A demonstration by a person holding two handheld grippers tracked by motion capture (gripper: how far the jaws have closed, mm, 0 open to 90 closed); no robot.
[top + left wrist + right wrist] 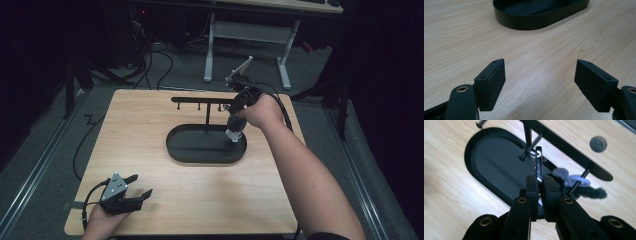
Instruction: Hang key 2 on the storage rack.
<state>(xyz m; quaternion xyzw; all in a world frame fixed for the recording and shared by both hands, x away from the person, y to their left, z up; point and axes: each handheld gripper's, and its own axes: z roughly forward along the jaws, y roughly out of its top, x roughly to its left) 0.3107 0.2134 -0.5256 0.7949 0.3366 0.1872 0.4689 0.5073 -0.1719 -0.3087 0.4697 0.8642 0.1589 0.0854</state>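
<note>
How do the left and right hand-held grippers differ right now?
The left hand-held gripper is open and holds nothing; the right hand-held gripper is shut on a thin shiny metal clip. The left sits low at the table's near corner; the right is raised over the black stand's oval tray. Both have black jaws.

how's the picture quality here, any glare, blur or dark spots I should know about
High view: table lit, surroundings nearly black. Left gripper view: sharp wood grain, soft shadow under the open left tongs. Right gripper view: glare streaks the shiny metal ring the right tongs pinch; near tongs blurred.
</note>
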